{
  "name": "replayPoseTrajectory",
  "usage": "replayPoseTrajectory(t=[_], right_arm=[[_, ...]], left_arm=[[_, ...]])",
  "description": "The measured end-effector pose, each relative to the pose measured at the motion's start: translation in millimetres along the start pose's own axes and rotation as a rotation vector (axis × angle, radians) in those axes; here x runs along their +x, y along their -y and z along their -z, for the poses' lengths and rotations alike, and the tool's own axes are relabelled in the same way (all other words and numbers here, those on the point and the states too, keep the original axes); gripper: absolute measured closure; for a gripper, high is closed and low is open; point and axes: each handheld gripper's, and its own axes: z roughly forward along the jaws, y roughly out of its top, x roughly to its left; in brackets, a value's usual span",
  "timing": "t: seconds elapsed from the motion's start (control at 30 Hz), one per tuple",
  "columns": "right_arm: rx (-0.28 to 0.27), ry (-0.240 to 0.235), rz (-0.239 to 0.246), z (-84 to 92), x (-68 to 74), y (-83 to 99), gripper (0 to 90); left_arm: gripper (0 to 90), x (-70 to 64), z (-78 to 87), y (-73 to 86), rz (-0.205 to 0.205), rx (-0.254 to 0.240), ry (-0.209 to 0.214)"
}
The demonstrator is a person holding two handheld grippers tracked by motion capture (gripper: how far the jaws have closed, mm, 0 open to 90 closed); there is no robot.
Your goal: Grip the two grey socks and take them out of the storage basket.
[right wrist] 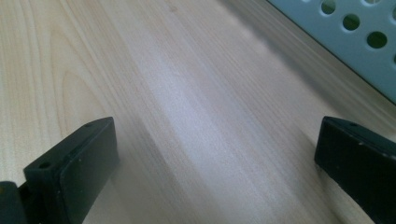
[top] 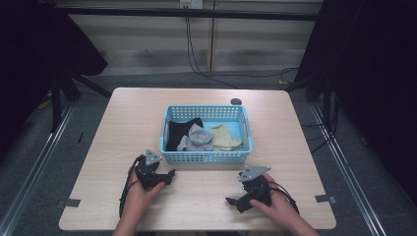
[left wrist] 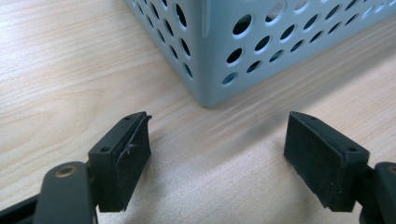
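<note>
A light blue perforated basket (top: 173, 155) stands mid-table and holds a black garment (top: 180, 132), a grey sock (top: 197, 137) and a pale yellow sock (top: 224, 137). My left gripper (top: 169, 176) rests low on the table just in front of the basket's near left corner (left wrist: 210, 88); its jaws stand wide apart with bare wood between them (left wrist: 217, 149). My right gripper (top: 232, 200) lies near the front edge, right of centre, pointing left. It is open too (right wrist: 215, 158), with nothing between its jaws, and the basket wall (right wrist: 355, 42) is at the upper right.
The wooden table (top: 128, 123) has free room left, right and in front of the basket. A small dark round object (top: 236, 102) lies behind the basket. Tape marks (top: 72, 202) sit at the front corners. Cables hang at the back wall.
</note>
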Motion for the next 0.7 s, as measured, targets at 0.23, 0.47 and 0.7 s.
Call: replayPoseTrajectory(t=[0.23, 0.47, 0.7], right_arm=[[0.001, 0.001, 0.004, 0.5, 0.1, 0.4, 0.0], [0.002, -0.005, 0.001, 0.8, 0.6, 0.7, 0.0], [0.003, -0.007, -0.002, 1.1, 0.9, 0.8, 0.0]], left_arm=[[22.2, -0.1, 0.0, 0.0, 0.001, 0.000, 0.001], [21.6, -0.8, -0.6, -0.4, 0.006, -0.002, -0.005], [24.0, 1.5, 4.1, -8.4, 0.025, 0.082, 0.015]])
